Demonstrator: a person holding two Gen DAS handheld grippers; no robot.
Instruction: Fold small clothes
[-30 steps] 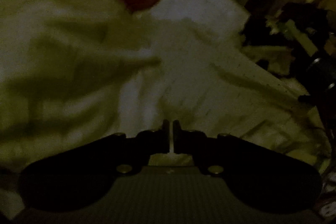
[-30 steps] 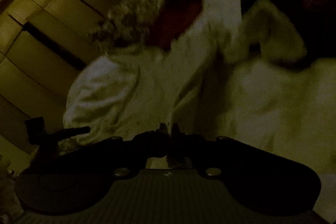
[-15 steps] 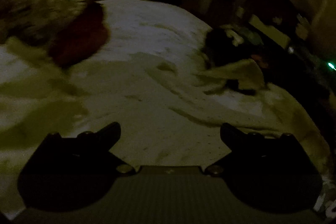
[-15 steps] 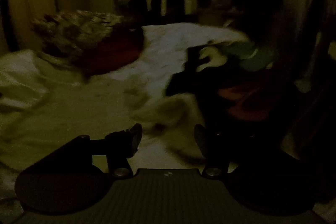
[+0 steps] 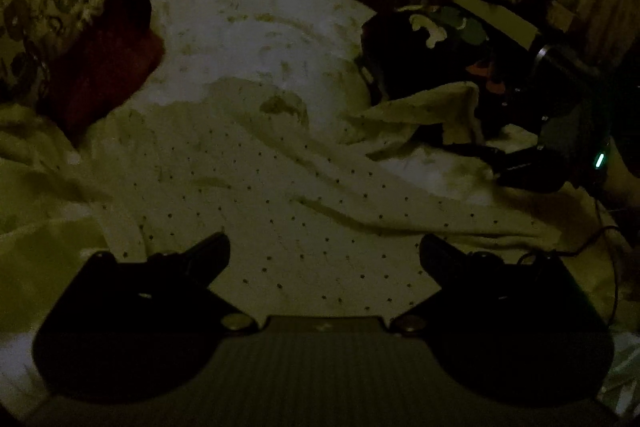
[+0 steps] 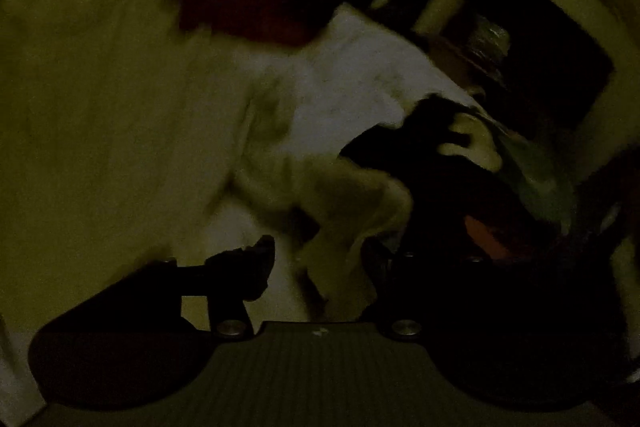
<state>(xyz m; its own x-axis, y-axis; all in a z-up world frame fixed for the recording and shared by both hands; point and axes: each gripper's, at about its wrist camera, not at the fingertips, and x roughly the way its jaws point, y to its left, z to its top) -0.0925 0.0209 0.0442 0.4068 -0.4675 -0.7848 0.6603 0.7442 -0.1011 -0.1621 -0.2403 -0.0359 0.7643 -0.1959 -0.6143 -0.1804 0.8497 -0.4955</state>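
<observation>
On the big bed (image 5: 256, 27), a white sheet is lying under everything. The room is very dark. A pale cloth with tiny dark dots (image 5: 280, 195) is lying spread out and wrinkly across the middle of the bed. One floppy end of it (image 5: 432, 107) is reaching to the right, up against a dark pile of clothes (image 5: 432, 43). A dark red pillow (image 5: 100, 75) is sitting at the left of the bed, with a flowery cloth (image 5: 48, 3) just behind it.

The left claw (image 5: 325, 251) is hanging over the dotted cloth. Its jaws are spread wide and nothing is between them.

The right wrist view is blurry. The right claw (image 6: 320, 259) is pointing at the floppy end of the pale cloth (image 6: 340, 203), beside the dark pile (image 6: 440, 187). Its jaws have just been opening and then closing a little, and they are standing apart now. A bit of the cloth is hanging between them, but they are not squeezing it.
</observation>
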